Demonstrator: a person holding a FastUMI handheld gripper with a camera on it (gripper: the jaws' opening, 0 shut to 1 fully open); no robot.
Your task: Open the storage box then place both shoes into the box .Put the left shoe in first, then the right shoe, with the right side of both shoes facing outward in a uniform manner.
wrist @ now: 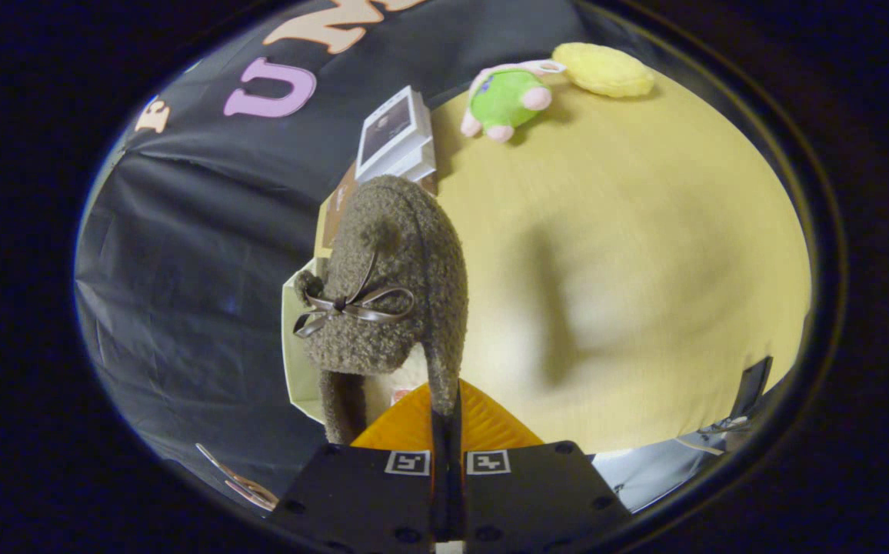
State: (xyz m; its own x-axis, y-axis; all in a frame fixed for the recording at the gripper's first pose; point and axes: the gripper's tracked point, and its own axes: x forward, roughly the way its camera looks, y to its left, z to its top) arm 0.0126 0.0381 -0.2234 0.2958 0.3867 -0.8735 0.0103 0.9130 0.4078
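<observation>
the gripper (447, 415) has its fingers pinched together on the collar edge of the shoe (391, 285), which hangs just ahead of them above the table (644, 254). behind the shoe stands the storage box (298, 362). beyond it lies a stack of books (397, 137); to their right sit a plush toy (507, 98) and a cushion (603, 69).

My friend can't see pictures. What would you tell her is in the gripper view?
The gripper is shut on the edge of a fuzzy brown shoe with a small bow, holding it up above a yellow table. Beyond the shoe lie a stack of books, a green plush toy and a yellow cushion.
</observation>
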